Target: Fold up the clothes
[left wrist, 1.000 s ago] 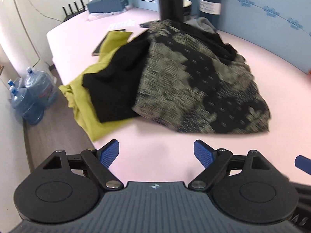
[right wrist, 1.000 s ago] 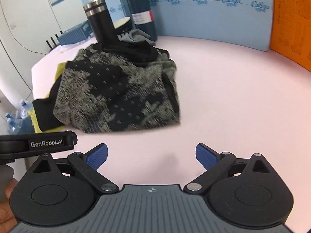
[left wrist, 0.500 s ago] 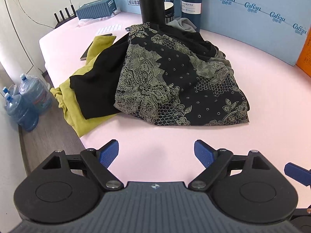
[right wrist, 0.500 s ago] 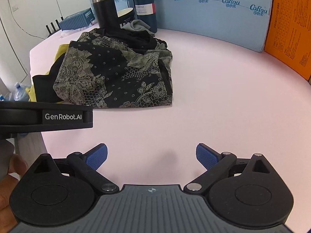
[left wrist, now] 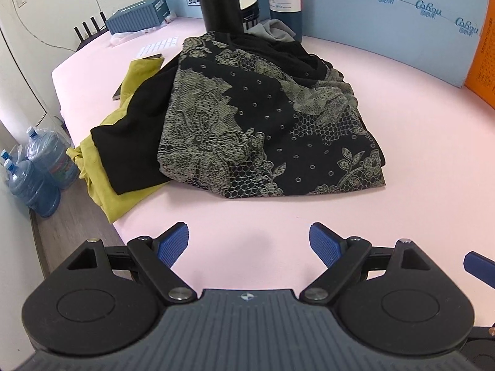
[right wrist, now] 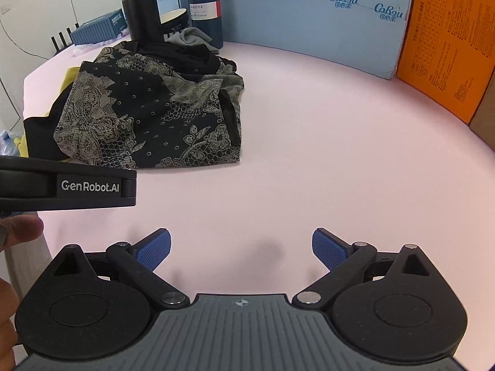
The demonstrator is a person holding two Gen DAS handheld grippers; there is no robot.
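Currently my left gripper (left wrist: pixel 249 238) and right gripper (right wrist: pixel 241 245) both gape wide, holding nothing, low in frame over the pink desk (right wrist: pixel 309 154). I see the lace-patterned garment (left wrist: pixel 263 123) heaped mid-frame, well apart from both, atop black and yellow-green clothes (left wrist: pixel 123 142).

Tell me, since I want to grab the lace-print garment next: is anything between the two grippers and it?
Nothing visible. Only bare pink table lies between the open left gripper and the lace-print garment, and likewise ahead of the open right gripper.
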